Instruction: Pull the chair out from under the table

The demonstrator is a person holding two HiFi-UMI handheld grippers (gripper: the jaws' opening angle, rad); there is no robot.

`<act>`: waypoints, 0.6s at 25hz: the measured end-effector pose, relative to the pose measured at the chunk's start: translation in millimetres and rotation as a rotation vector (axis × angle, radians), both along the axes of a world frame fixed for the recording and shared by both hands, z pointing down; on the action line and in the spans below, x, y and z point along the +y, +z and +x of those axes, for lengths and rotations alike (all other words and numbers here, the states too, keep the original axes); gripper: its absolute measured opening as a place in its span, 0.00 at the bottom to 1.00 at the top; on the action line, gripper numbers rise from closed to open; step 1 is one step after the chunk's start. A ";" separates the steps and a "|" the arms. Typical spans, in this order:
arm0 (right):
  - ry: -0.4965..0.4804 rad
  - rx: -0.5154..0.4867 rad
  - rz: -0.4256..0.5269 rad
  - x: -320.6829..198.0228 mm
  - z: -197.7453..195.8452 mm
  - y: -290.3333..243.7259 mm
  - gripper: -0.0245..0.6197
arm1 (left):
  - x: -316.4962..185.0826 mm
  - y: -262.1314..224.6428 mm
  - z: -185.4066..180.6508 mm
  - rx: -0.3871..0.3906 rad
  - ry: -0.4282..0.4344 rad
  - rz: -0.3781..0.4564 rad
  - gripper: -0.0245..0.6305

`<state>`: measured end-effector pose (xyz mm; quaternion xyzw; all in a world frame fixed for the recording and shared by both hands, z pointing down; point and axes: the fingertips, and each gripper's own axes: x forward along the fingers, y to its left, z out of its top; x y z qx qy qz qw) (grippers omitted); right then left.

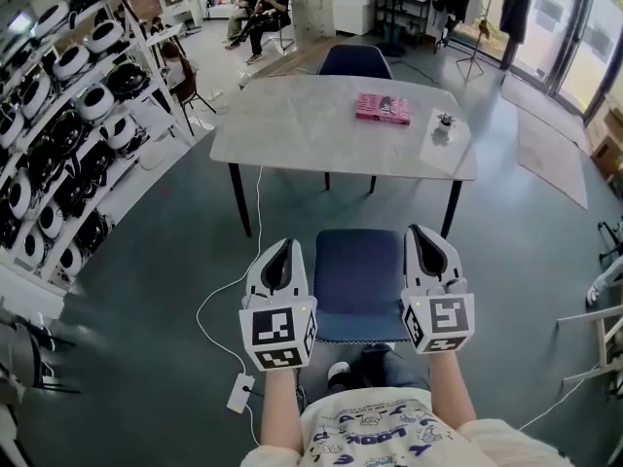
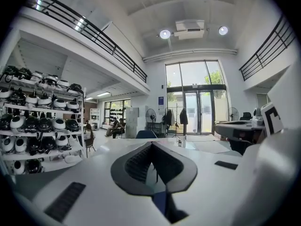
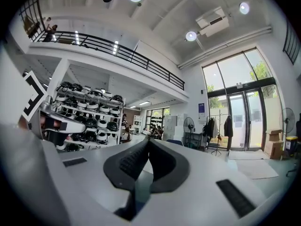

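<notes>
A blue chair (image 1: pixel 358 278) stands in front of me, its seat outside the near edge of the pale table (image 1: pixel 292 134). In the head view my left gripper (image 1: pixel 288 248) hovers over the chair's left side and my right gripper (image 1: pixel 421 233) over its right side. Both point forward, about level, toward the table. In the left gripper view the jaws of the left gripper (image 2: pixel 153 145) meet with nothing between them. The right gripper (image 3: pixel 148 141) looks the same in its own view. Neither touches the chair.
A pink box (image 1: pixel 383 108) and a small object (image 1: pixel 445 125) lie on the table. A second blue chair (image 1: pixel 355 61) stands at its far side. Shelves of helmets (image 1: pixel 58 134) line the left. A white cable and a power strip (image 1: pixel 240 392) lie on the floor at my left.
</notes>
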<state>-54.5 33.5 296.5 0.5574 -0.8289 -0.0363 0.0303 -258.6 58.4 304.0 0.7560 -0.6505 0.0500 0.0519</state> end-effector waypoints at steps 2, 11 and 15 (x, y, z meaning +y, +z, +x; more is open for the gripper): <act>0.000 -0.005 0.002 -0.4 -0.7 -1.2 0.05 | 0.0 -1.3 -1.6 0.003 -0.017 0.003 0.06; -0.014 -0.011 -0.007 -3.7 -12.2 2.7 0.05 | -0.2 1.2 -14.0 0.011 -0.040 -0.003 0.06; -0.019 -0.017 -0.010 -5.4 -12.3 -1.2 0.04 | -0.6 -2.9 -16.9 0.020 -0.047 0.001 0.06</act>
